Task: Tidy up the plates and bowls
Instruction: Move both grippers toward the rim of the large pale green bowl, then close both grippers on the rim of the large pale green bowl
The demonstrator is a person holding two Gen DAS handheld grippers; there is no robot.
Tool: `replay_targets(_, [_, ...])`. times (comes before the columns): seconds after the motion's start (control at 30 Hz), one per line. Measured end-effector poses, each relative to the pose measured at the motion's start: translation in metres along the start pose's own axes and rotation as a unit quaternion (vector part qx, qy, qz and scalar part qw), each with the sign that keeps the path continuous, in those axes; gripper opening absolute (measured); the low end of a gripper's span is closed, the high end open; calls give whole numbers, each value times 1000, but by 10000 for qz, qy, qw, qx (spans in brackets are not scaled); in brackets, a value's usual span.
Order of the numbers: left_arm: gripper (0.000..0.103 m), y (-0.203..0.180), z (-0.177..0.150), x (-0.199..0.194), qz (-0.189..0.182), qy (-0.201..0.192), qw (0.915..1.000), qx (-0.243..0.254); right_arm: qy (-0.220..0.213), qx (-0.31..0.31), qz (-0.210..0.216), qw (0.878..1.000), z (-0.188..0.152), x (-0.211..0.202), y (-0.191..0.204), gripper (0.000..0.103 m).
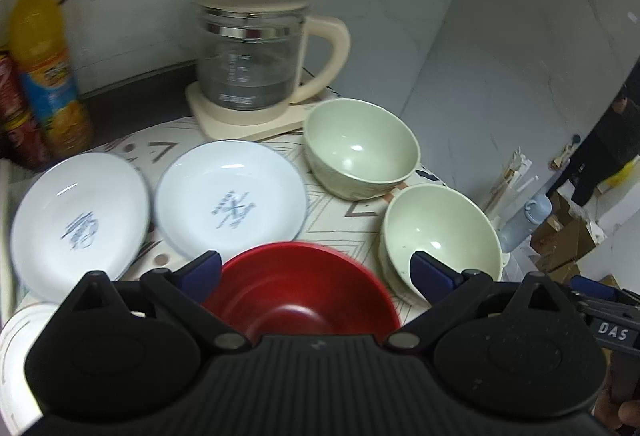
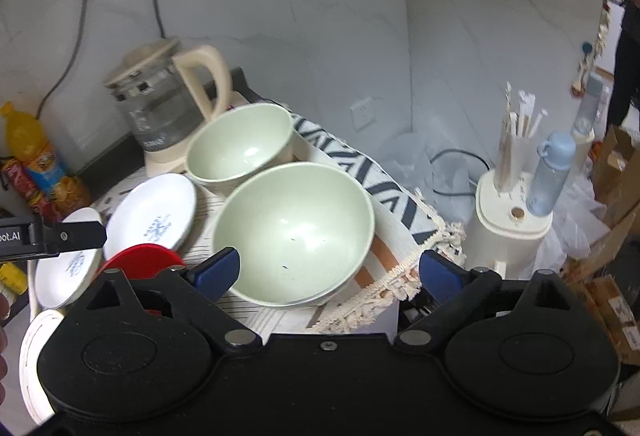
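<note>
Your left gripper [image 1: 316, 268] hangs spread wide over the red bowl [image 1: 300, 288], gripping nothing. Your right gripper [image 2: 330, 270] is likewise released, its blue-tipped fingers [image 2: 216, 270] flanking the near green bowl [image 2: 294, 232] without touching it. The far green bowl [image 2: 240, 147] sits just behind it, beside the glass kettle [image 2: 160, 111]. Two white plates [image 1: 230, 203] [image 1: 78, 224] lie side by side on the patterned cloth [image 2: 400, 203], left of the green bowls.
</note>
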State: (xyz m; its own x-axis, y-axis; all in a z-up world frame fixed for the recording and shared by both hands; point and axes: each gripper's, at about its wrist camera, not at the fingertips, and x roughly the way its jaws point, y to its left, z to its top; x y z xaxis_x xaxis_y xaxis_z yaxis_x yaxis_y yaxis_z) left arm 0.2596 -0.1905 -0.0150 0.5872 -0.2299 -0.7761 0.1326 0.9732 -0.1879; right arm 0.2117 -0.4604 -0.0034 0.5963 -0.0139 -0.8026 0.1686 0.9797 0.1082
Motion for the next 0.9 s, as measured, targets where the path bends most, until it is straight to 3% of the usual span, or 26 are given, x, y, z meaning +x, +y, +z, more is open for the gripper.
replay_targets(0.23, [94,-24,16,39,-164,245,9988,384,243,225,-127,9994,6,30,-12,93])
replay_targets(0.5, [93,-45,29,87,-433,589,9949,692,505,512,-218,9972,9,63,-22,88])
replay_targets(0.6, [88,-51,31,104,-500,739,9932,743,559,583,-253,9964,9,71,-24,84])
replay_targets(0.77, [70,-58,33,127,-537,1014,9905,753,684,715,-271,9947,8,82,-27,74])
replay_targets(0.9, [63,-61,33,141,-539,1186,9885,763,857,729,-270,9933,6,91,-28,66])
